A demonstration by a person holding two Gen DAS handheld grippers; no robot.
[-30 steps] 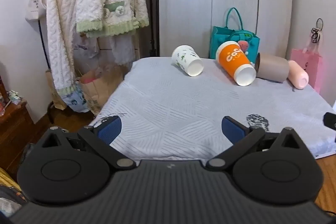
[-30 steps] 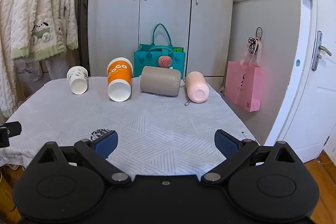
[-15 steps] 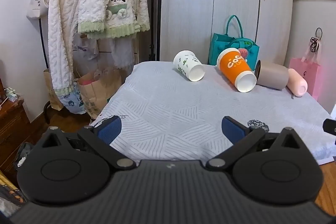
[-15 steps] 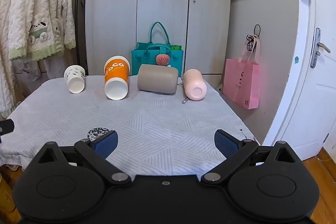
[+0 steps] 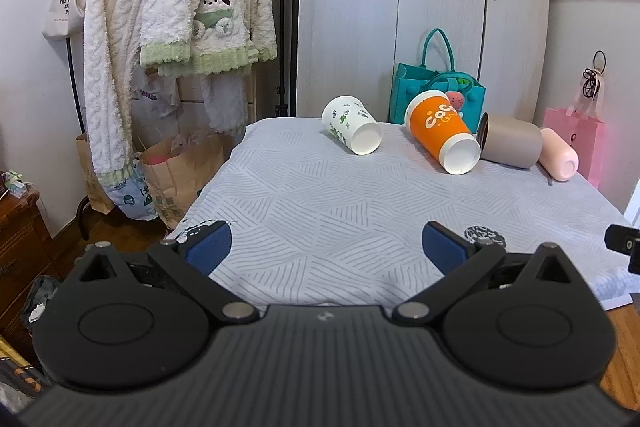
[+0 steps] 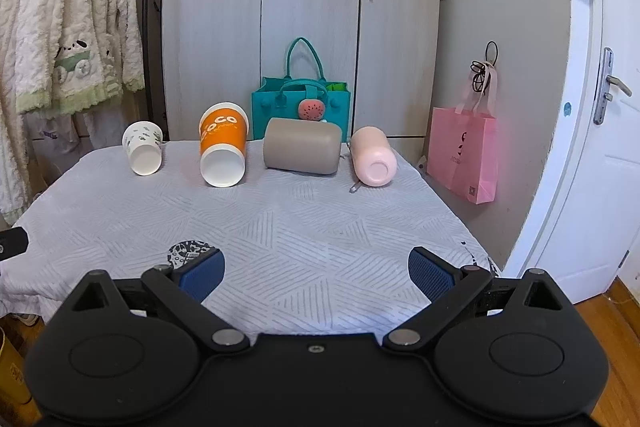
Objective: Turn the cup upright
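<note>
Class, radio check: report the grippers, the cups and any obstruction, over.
Left gripper open, right gripper open, both empty. White cup, orange cup, taupe tumbler, pink bottle all on their sides on the table. Nothing blocks the approach.

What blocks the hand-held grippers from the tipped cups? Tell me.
Nothing visible. Bare tablecloth lies between the open right hand-held gripper and the orange cup, and between the open left hand-held gripper and the white cup. The cups lie apart.
</note>
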